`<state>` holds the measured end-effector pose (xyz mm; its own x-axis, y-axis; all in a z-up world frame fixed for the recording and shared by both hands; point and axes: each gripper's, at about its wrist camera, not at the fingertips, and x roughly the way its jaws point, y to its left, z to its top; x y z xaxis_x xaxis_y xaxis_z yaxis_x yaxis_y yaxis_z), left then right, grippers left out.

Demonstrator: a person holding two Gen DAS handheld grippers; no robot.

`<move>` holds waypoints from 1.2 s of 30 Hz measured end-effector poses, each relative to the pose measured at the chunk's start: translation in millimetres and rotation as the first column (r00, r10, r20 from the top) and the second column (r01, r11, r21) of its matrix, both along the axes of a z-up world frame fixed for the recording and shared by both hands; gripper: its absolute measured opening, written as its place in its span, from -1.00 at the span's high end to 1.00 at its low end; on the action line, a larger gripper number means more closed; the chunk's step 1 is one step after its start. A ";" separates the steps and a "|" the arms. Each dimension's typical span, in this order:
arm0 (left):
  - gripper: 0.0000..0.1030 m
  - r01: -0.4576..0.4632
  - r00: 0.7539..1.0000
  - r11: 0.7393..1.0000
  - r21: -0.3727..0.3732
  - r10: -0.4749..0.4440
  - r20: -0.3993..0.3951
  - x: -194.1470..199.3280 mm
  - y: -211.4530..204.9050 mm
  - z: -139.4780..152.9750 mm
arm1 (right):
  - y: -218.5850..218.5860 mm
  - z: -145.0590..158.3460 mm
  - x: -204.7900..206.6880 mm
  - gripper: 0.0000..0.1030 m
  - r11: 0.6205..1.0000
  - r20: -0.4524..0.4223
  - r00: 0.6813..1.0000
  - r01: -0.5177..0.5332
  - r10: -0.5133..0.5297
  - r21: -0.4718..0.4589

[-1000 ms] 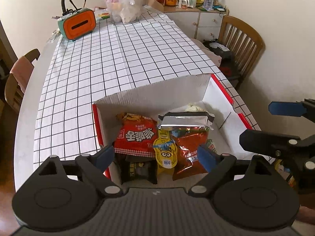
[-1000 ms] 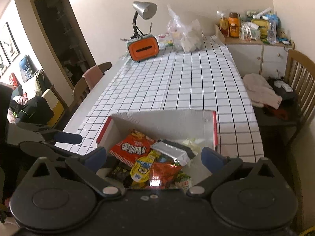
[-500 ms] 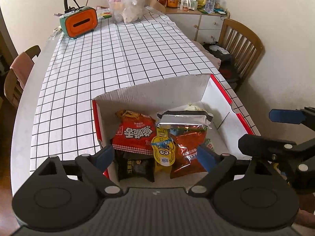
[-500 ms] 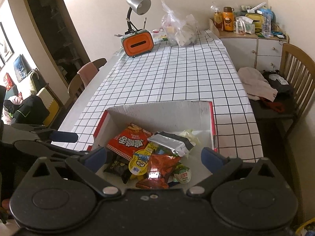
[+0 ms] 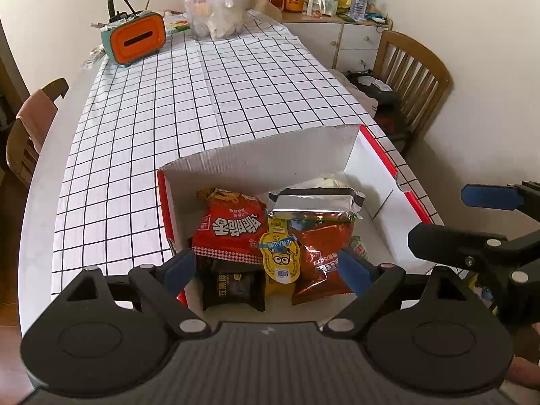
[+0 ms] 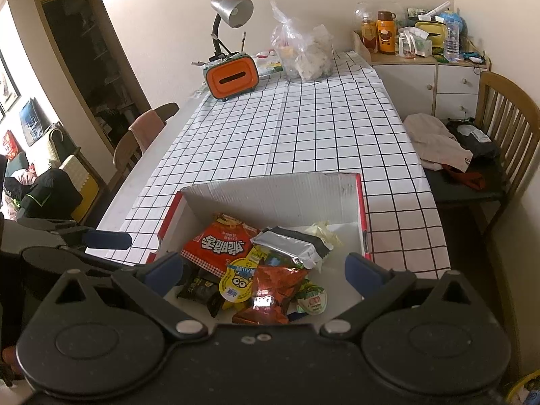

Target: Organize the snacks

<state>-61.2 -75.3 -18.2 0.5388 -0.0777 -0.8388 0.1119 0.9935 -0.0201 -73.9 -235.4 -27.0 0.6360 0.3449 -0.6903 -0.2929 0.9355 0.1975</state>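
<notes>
- It was a home dining room.
- A checked tablecloth [image 6: 287,135] covered the long table.
- Wooden chairs [image 6: 506,128] stood at both sides.
- A far-right cabinet [image 6: 432,81] carried bottles; framed pictures [image 6: 8,87] hung left.

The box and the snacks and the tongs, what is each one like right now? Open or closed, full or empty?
Box: open on top, snacks inside, right part bare.
Red snack bag: sealed, lying flat.
Silver packet: lying on the other snacks.
Yellow pouch: lying between the bags.
Black packet: lying flat, nearest the camera.
Left tongs: open, holding nothing.
Right tongs: open, holding nothing.
Desk lamp: off.
</notes>
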 end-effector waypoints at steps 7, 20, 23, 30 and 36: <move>-0.78 0.005 1.000 1.000 0.000 -0.005 -0.011 1.4 1.2 -1.9 | -0.8 -0.3 2.1 -0.99 1.000 -0.009 1.000 0.009 -0.009 0.000; -0.78 0.009 1.000 1.000 -0.001 -0.009 -0.017 1.8 2.6 -3.8 | 1.1 -0.8 4.1 -0.99 1.000 -0.015 1.000 0.014 -0.014 -0.004; -0.78 0.013 1.000 1.000 -0.005 -0.013 -0.024 1.6 5.4 -5.8 | 2.2 -1.3 4.3 -0.99 1.000 -0.019 1.000 0.017 -0.017 -0.008; -0.78 0.025 0.999 1.000 -0.011 -0.025 -0.035 1.1 9.1 -6.7 | 4.6 -1.8 3.9 -0.99 1.000 -0.026 0.999 0.023 -0.023 -0.017; -0.78 0.040 0.998 0.999 -0.018 -0.041 -0.042 0.1 9.6 -8.9 | 6.4 -2.1 2.8 -0.99 0.999 -0.034 0.999 0.031 -0.032 -0.028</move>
